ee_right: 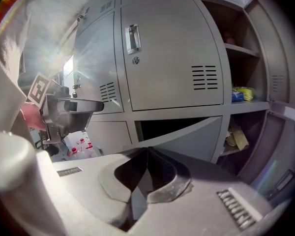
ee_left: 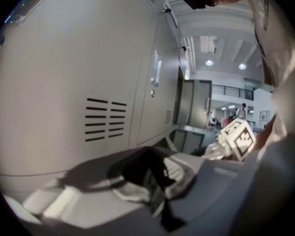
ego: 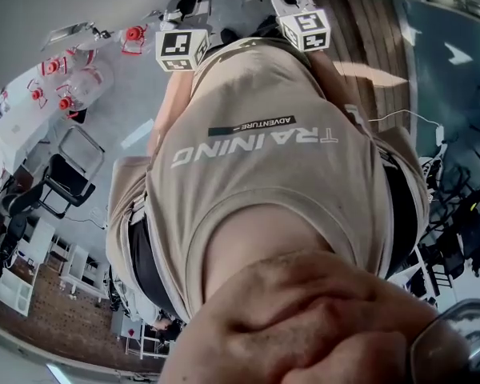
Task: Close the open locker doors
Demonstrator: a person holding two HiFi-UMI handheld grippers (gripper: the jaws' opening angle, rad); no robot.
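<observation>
My head view warps hard toward its edges. The light is even and indoor, the shirt (ego: 256, 206) is lit flat, and the bottom of the frame goes soft. The left gripper view is smeared throughout: its fingers (ee_left: 179, 173) blur, ceiling lamps (ee_left: 209, 62) glow far back, and the corners fall black. In the right gripper view, glare washes out the left side, while the open locker (ee_right: 246, 82) shelves sit in shadow.
</observation>
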